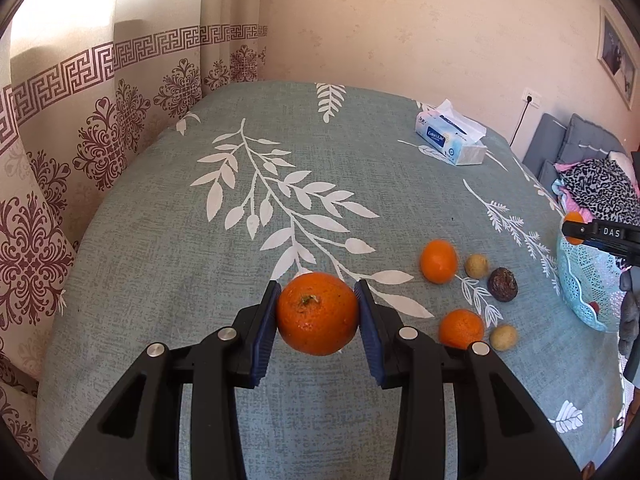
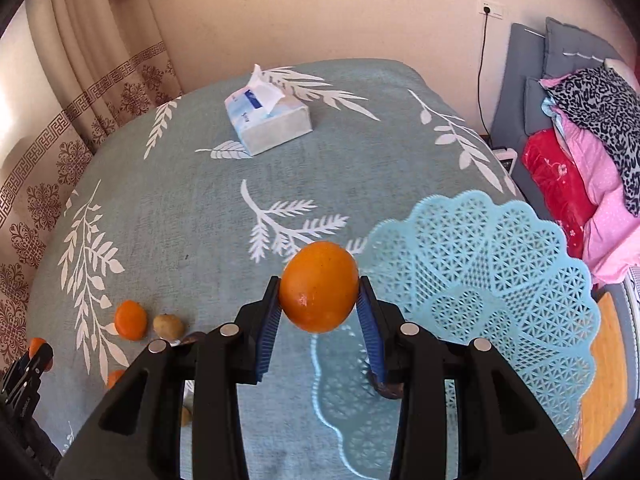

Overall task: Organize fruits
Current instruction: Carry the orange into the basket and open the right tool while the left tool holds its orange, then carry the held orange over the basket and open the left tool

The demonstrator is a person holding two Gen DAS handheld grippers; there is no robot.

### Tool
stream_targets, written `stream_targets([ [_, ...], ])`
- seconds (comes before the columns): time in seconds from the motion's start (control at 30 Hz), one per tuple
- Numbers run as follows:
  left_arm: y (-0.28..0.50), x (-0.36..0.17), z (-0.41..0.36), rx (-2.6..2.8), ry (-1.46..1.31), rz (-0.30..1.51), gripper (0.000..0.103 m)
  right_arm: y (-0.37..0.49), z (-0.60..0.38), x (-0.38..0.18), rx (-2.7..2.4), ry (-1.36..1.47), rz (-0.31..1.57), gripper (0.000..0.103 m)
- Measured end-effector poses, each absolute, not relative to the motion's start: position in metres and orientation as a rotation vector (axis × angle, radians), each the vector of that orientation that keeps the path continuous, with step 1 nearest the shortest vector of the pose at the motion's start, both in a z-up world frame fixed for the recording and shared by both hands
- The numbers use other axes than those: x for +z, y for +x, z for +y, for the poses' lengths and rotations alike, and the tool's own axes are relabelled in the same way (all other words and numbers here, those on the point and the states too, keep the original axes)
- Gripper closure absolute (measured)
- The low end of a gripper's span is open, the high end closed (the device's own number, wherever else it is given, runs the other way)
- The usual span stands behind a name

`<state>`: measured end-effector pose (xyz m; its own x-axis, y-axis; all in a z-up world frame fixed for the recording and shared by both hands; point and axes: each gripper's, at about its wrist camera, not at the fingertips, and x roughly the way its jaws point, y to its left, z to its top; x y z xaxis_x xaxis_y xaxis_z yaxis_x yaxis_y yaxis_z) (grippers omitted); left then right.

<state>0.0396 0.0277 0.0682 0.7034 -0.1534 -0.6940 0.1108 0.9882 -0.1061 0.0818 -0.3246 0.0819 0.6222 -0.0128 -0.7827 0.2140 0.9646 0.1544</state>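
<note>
My left claw (image 1: 318,312) is clamped on an orange (image 1: 317,313), blue pads pressed to both its sides, stem end facing me, held just above the leaf-print table (image 1: 168,248). My right claw (image 2: 319,294) is squeezed on a second orange (image 2: 319,286), carried at the near-left edge of the pale blue lattice basket (image 2: 500,272).

On the cloth to the right of my left claw sit two more oranges (image 1: 438,261), two small tan fruits (image 1: 477,266) and one dark wrinkled fruit (image 1: 503,284). What kind those small ones are, I can't tell from here.

The basket is cut off at the right edge of the left view, and something small and red shows through its lattice, possibly another fruit. In the right view, my own claw arms hide the lower fruits; only slivers peek out. A tissue box (image 2: 269,120) sits at the table's far side, well apart.
</note>
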Motion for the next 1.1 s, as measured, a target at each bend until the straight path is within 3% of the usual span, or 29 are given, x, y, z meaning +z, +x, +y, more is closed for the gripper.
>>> stream_targets([
  [0.3,0.033,0.066,0.003,-0.194,-0.036,0.787,0.065,0.046,-0.372,0.061,-0.191,0.320,0.903,0.064],
  [0.33,0.032,0.066,0.000,-0.200,-0.031,0.788,0.065,0.043,-0.376,0.061,-0.195,0.338,0.900,0.061],
  [0.37,0.031,0.066,-0.003,-0.204,-0.026,0.788,0.065,0.040,-0.379,0.061,-0.196,0.354,0.891,0.050],
  [0.43,0.030,0.068,-0.009,-0.213,-0.015,0.787,0.065,0.031,-0.384,0.065,-0.204,0.371,0.858,0.039],
  [1.1,0.015,0.090,-0.159,-0.484,0.130,0.747,0.065,-0.029,-0.426,0.077,-0.267,0.487,0.664,0.032],
])
